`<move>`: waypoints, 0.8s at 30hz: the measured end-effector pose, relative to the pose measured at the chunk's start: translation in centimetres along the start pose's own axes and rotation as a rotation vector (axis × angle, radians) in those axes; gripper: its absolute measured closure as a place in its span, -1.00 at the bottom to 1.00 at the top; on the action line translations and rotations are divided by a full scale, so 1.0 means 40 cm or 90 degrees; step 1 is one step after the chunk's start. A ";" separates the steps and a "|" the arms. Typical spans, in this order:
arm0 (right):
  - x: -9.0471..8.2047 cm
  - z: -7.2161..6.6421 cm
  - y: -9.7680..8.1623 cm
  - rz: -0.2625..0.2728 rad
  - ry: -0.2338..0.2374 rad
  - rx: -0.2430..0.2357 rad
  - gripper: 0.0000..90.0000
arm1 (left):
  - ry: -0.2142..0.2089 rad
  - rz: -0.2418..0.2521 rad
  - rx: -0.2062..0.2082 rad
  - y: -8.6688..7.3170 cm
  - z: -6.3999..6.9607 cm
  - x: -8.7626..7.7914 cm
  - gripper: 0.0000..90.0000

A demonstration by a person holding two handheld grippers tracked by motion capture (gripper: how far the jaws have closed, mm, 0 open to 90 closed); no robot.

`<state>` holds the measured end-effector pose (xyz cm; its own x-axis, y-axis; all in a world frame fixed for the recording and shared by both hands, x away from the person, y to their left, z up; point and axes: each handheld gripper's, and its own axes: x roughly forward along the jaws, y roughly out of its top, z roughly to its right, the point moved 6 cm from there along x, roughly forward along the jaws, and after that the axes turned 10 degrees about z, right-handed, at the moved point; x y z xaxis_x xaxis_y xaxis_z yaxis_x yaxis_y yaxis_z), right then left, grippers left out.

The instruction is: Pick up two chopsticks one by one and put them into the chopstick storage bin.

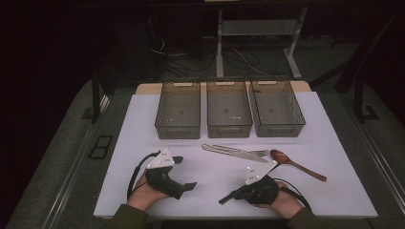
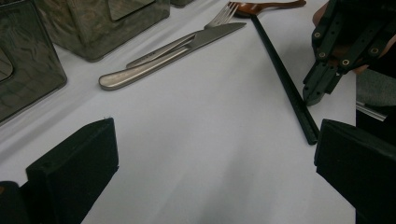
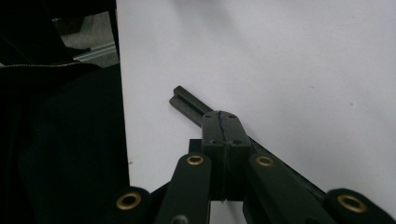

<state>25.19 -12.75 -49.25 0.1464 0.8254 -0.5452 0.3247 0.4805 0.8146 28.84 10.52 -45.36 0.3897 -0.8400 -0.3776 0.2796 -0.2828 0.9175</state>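
Observation:
A pair of black chopsticks [image 1: 223, 199] lies slantwise on the white table [image 1: 143, 124], near its front edge. My right gripper [image 1: 235, 193] is shut, and its closed tips sit right over the chopsticks [image 3: 187, 102], whose end sticks out past them. I cannot tell whether the tips touch the sticks. My left gripper [image 1: 187, 172] rests at the front left with its jaws wide open and nothing between them. In the left gripper view, the chopsticks [image 2: 280, 70] run away from the right gripper [image 2: 314, 95] toward a wooden spoon [image 2: 266, 6].
A steel knife [image 1: 234, 151] and a fork [image 1: 260, 152] lie together mid-table, and the wooden spoon [image 1: 296, 164] is to their right. Behind them three see-through grey bins [image 1: 177, 112], [image 1: 229, 112], [image 1: 278, 109] stand in a row.

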 end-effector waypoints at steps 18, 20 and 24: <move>0.052 0.028 0.033 0.008 -0.003 -0.002 1.00 | -0.002 0.003 -0.002 0.001 -0.002 -0.001 -1.00; 0.057 0.030 0.037 0.010 -0.002 -0.002 1.00 | -0.003 0.004 -0.002 0.002 0.000 -0.001 -1.00; 0.065 0.031 0.044 0.007 -0.001 -0.007 1.00 | -0.002 0.003 -0.001 0.001 -0.002 -0.001 -1.00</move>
<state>27.30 -10.12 -49.47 0.1519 0.8301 -0.5365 0.3133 0.4744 0.8227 28.91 10.58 -45.31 0.3885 -0.8426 -0.3730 0.2791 -0.2782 0.9191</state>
